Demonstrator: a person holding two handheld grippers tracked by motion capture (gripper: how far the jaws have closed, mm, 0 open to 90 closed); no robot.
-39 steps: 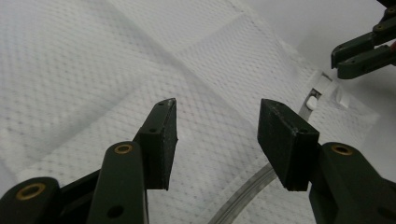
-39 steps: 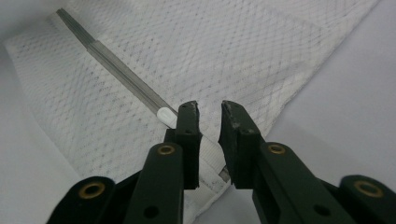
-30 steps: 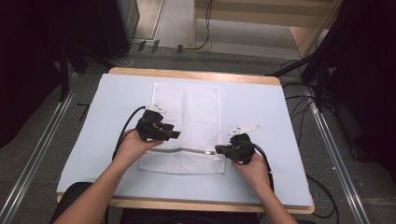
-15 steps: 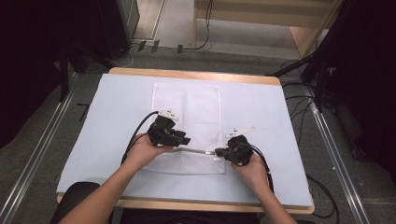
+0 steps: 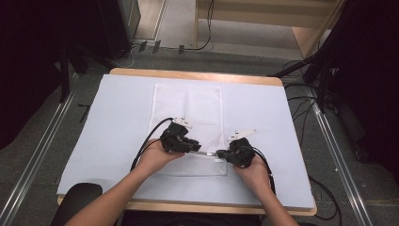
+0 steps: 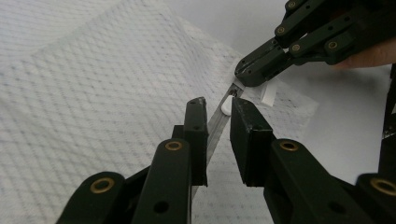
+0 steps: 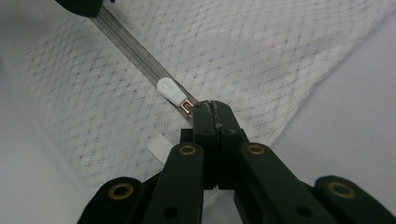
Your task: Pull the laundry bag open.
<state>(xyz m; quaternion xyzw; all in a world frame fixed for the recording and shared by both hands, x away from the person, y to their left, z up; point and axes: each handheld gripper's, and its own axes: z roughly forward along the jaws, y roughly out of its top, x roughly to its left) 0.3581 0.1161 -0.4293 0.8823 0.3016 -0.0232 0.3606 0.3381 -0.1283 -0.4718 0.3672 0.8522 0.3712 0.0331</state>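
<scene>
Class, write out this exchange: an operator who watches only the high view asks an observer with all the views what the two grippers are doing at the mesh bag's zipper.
Operator: From above, both grippers sit at the zipper. Has the left one closed on anything?
Observer: No. The left gripper is open, with one jaw on either side of the zipper track.
Operator: And the right one?
Observer: The right gripper is shut on the end of the zipper track, right beside the white pull.
</scene>
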